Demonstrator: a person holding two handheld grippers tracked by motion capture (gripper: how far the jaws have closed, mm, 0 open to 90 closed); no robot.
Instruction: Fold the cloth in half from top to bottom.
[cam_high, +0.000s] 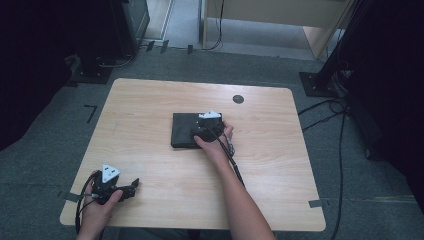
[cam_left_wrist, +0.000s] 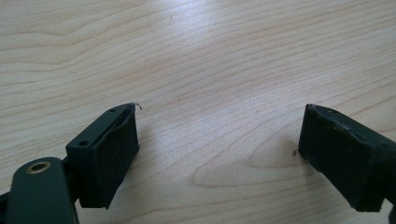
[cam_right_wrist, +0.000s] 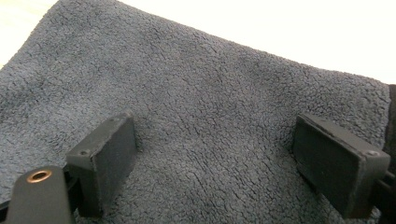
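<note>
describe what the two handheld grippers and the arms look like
Both grippers are black. The left gripper and right gripper each carry a grey three-cornered plate with dark holes on top and trail a black cable. Each has two blocky black jaws with flat pads and small screws; a brass-ringed hole shows at the base. The forearms are bare, no sleeves visible.

We see bare table (cam_high: 150, 115) all around the folded dark towel (cam_high: 184, 131), our left gripper (cam_high: 131, 187) well apart at the near corner, nothing between.
</note>
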